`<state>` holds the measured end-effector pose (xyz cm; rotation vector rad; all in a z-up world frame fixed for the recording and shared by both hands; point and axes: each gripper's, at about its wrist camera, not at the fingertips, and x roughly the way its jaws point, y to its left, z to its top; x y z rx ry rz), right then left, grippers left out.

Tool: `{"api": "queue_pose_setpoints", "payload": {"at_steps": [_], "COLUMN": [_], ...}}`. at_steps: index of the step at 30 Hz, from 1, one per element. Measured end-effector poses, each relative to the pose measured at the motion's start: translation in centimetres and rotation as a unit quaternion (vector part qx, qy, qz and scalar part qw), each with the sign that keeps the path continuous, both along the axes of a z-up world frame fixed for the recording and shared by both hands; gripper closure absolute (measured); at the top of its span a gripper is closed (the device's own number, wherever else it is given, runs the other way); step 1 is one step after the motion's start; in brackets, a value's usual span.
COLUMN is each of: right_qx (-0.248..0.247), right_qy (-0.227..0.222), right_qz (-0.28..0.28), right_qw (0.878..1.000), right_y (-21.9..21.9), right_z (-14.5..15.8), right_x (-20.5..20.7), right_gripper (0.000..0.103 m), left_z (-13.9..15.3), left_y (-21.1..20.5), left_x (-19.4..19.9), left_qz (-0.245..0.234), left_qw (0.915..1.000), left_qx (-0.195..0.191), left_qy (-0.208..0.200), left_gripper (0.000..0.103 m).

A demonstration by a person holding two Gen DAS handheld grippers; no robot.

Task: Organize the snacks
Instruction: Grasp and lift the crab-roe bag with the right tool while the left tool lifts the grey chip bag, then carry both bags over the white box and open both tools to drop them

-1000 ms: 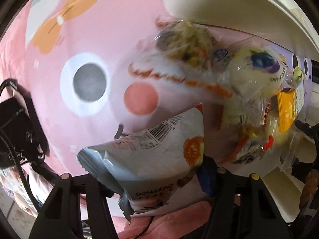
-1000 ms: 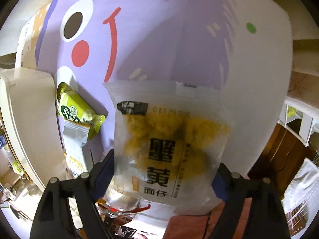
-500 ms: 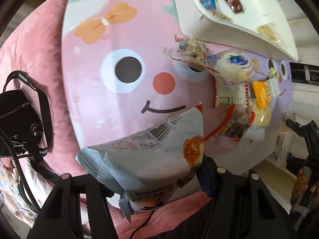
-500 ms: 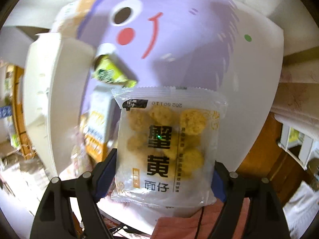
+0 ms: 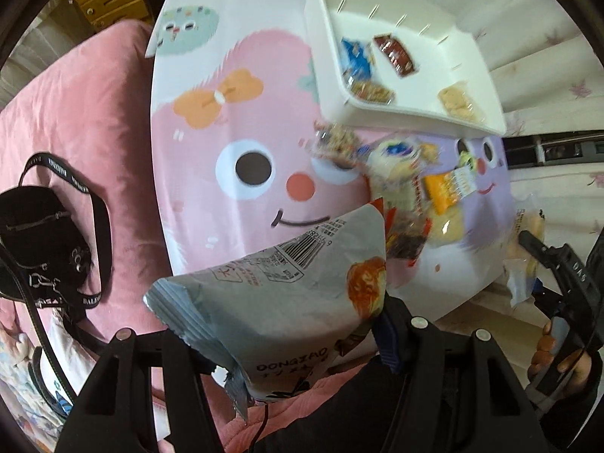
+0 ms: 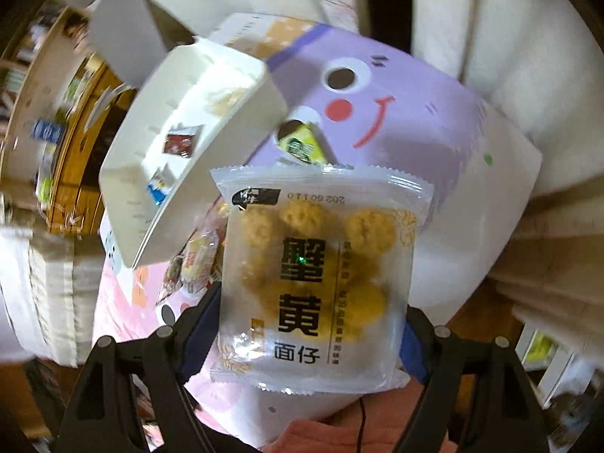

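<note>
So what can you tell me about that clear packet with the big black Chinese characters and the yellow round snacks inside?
The clear plastic packet of yellow round snacks is a flat, roughly square pouch with crimped, zigzag-cut top and bottom edges. Large black characters run down its front, a small dark logo sits at the top left, and a printed date code reads mirrored beside it. Several knobbly golden pieces show through the film. It stands upright, sealed, clamped at its lower sides by the right gripper, lifted above the cartoon-printed mat.

left hand-held gripper point(image 5: 279, 339): jaws clamped on a packet; right hand-held gripper point(image 6: 309, 339): jaws clamped on a packet
</note>
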<state>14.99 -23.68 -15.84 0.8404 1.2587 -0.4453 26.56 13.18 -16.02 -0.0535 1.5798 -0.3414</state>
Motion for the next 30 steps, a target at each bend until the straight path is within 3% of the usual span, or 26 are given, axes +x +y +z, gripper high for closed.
{"api": "queue_pose_setpoints", "payload": {"at_steps": [9, 16, 24, 30], "right_qx": [-0.042, -0.055, -0.06, -0.092], "right_qy": [-0.038, -0.066, -0.104, -0.141], "right_qz": [0.119, 0.227, 0.303, 0.352], "right_qw": [0.991, 0.97, 0.945, 0.921], "right_y": [1.3, 1.2, 0.5, 0.2], "right_z": [1.4, 3.2, 4.0, 4.6], "right_x": [4.3, 9.2, 13.8, 16.8], "right_gripper": [0.022, 0.021, 0.021, 0.021], "left_z": [3.2, 4.9, 6.0, 5.8], "left_y": [-2.1, -4.9, -8.4, -10.8], "left_x": [1.9, 4.5, 7.8, 10.4], "left_qz": [0.033, 0.074, 0.105, 0.123], "left_qw": [0.9982, 0.9947, 0.9897, 0.9848], "left_qx": [-0.014, -0.012, -0.009, -0.033], "left_qy": [-0.047, -0.07, -0.096, -0.118], "left_gripper": [0.042, 0.042, 0.042, 0.042]}}
